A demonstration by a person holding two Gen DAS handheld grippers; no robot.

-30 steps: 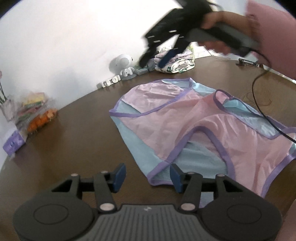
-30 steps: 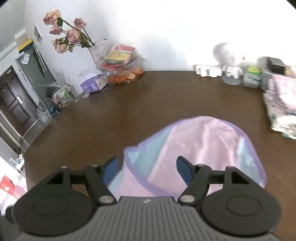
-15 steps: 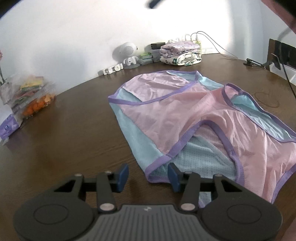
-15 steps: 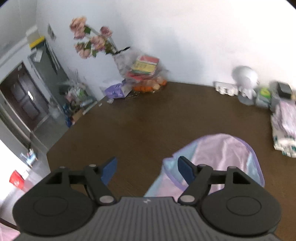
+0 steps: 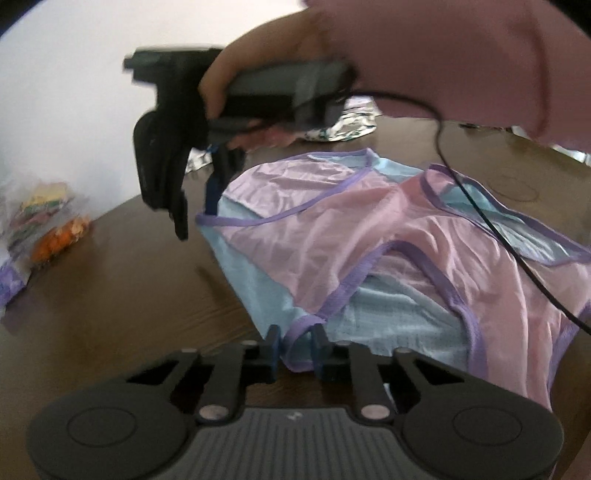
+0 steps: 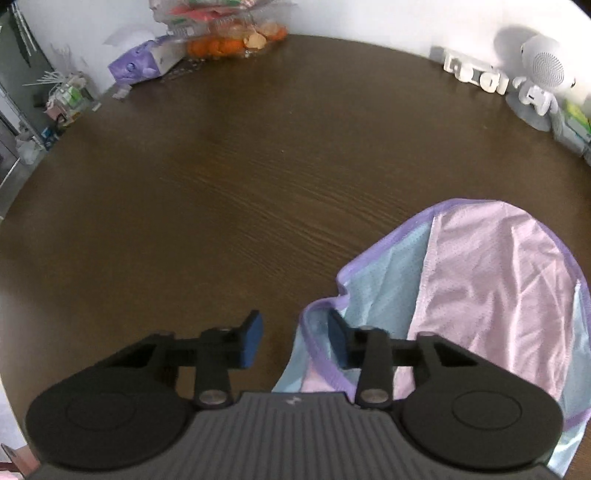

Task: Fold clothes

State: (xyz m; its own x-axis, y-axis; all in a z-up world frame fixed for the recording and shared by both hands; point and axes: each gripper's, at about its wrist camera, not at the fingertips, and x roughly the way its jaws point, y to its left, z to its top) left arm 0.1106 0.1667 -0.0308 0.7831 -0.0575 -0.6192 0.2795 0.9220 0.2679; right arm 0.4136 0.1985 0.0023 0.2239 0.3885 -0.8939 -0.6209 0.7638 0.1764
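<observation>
Ok, status. Garment (image 5: 369,236) (pink/blue, purple trim) lies spread on the worktop (image 6: 221,184), partly doubled over itself, not a neat fold.

Changes vs 0.5 s ago:
- Left tongs (image 5: 294,349): were wide apart just short of the garment's near purple-trimmed corner. Now narrowed around that corner, hem sits between the blue pads (image 5: 272,350). Small gap remains, so closing on the hem, not clearly clamped yet.
- Right tongs (image 6: 293,343): were high above the garment w/ lots of worktop in view. Now dropped low at the garment's far-left corner. In left wrist view the right tongs (image 5: 195,210) hang nose-down over that corner, hand (image 5: 258,62) and pink sleeve (image 5: 461,55) above. Jaws apart; right pad over the trim edge, left pad over bare worktop. Nothing gripped.
- Garment itself: same lay as before, no visible shift.

Meaning, imo: both tools are lining up on two corners of the garment's left edge, near one and far one. Reads like setup for lifting that edge and carrying it across the garment. Can't confirm which fold stage this is.

Watch: fabric looks thin and slick, may slip from a partial pinch. Cable (image 5: 480,206) trails across the garment's right half, could drag it.

Other stuff well away from the garment: folded clothes stack (image 5: 347,125) behind it, snack bags (image 6: 229,33) and white figurine (image 6: 539,77) at the worktop's far rim.
</observation>
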